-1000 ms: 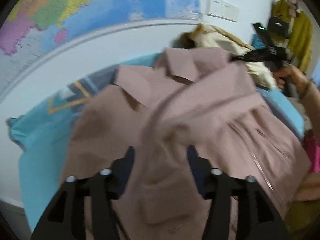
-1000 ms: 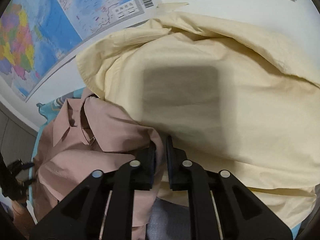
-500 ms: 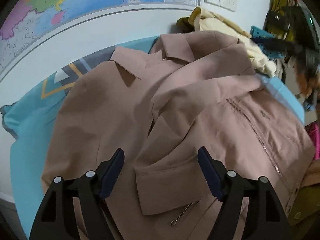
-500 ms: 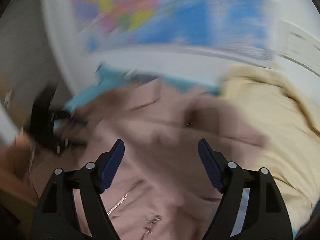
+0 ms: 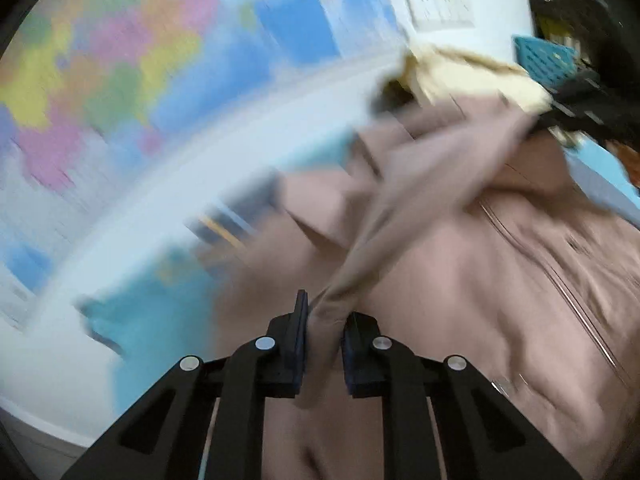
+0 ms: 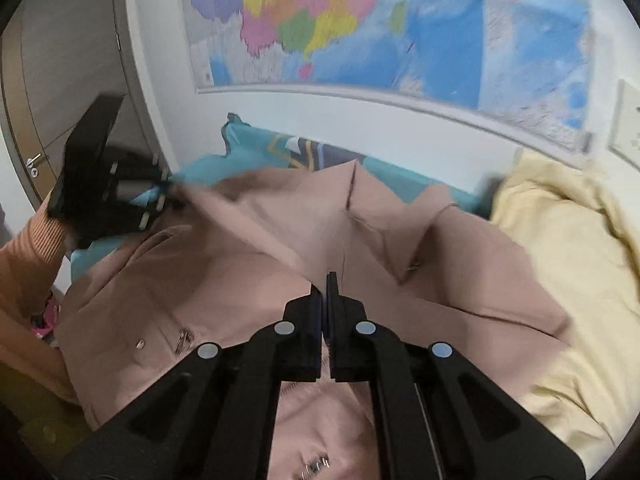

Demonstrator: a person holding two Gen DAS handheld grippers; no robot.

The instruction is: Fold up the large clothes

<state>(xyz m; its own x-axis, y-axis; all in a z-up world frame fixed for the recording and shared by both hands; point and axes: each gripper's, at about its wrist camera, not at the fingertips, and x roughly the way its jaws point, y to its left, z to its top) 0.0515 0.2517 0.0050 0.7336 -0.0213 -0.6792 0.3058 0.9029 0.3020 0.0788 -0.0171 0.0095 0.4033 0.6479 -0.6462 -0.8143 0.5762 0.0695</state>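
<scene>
A large dusty-pink jacket (image 5: 480,288) with a front zipper lies spread on the blue bed sheet (image 5: 160,320). My left gripper (image 5: 324,312) is shut on the end of the jacket's sleeve (image 5: 400,216), which stretches taut up to my right gripper (image 5: 576,108) at the far right. In the right wrist view my right gripper (image 6: 326,280) is shut on the same sleeve fabric (image 6: 256,228), and the left gripper (image 6: 120,196) holds the other end at the left. The jacket body (image 6: 200,292) lies below the lifted sleeve.
A pale yellow garment (image 6: 568,264) is heaped at the head of the bed beside the jacket, also seen in the left wrist view (image 5: 460,72). A wall map (image 6: 380,20) hangs above the bed. A door (image 6: 60,80) stands at the left.
Half a second ago both grippers were open above the flat jacket. Now both are shut on the sleeve and have lifted it taut between them.
</scene>
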